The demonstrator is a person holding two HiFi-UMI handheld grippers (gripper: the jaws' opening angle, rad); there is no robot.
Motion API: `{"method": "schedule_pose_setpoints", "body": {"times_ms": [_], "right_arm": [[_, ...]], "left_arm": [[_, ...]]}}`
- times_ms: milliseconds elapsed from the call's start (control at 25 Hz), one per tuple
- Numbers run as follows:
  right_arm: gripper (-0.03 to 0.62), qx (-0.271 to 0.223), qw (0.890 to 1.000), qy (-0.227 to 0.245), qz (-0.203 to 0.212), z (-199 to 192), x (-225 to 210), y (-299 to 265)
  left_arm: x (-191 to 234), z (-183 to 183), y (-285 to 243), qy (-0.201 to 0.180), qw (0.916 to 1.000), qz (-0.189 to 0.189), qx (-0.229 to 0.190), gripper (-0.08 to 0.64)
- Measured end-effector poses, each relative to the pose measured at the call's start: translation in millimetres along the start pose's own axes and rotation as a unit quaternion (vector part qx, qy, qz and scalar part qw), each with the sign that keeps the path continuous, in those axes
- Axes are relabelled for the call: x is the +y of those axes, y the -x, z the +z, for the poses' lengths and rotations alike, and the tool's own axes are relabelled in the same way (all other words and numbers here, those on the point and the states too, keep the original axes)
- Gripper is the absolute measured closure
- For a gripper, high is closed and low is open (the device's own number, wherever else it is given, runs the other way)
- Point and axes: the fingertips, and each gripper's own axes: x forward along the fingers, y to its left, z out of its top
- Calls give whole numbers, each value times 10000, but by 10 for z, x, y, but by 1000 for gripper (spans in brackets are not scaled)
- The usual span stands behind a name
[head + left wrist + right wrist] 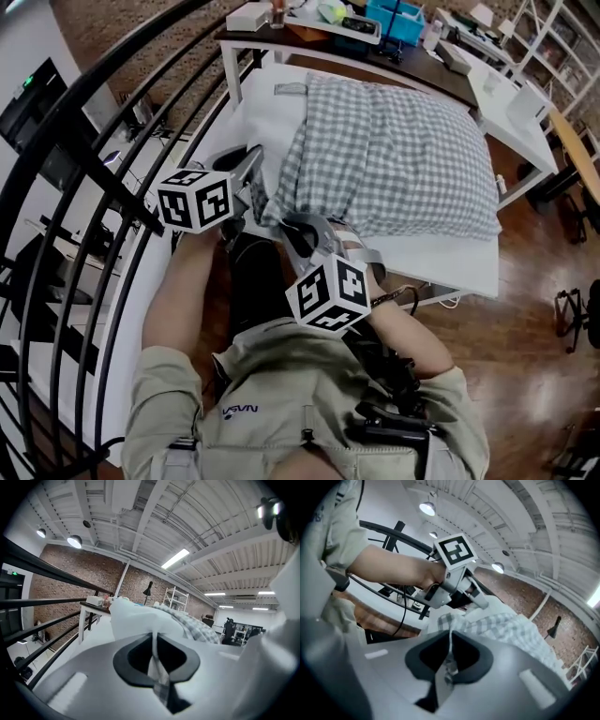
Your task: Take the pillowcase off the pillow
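Pinches a fold of white pillow [136, 618] in the left tongs [156, 660], closed tight, with a strip of grey-and-white checked pillowcase [394, 150] caught alongside. Grips that pillowcase's near edge in the right tongs [449, 663], also pressed together. Works at the near left corner of the white bed [450, 267], beside black metal railing [112, 192]; leaves a bare strip along the near edge.
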Motion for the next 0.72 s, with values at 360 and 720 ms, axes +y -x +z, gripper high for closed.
{"method": "schedule_pose_setpoints", "body": {"times_ms": [360,720], "right_arm": [[577,1264,9912,391,-94,-741,-423,471],[575,1675,9838,-572,-272,-1476,-617,490]], "left_arm": [[377,762,18,739,9945,191,-722,546],[316,24,277,806,9956,-476,66,535]]}}
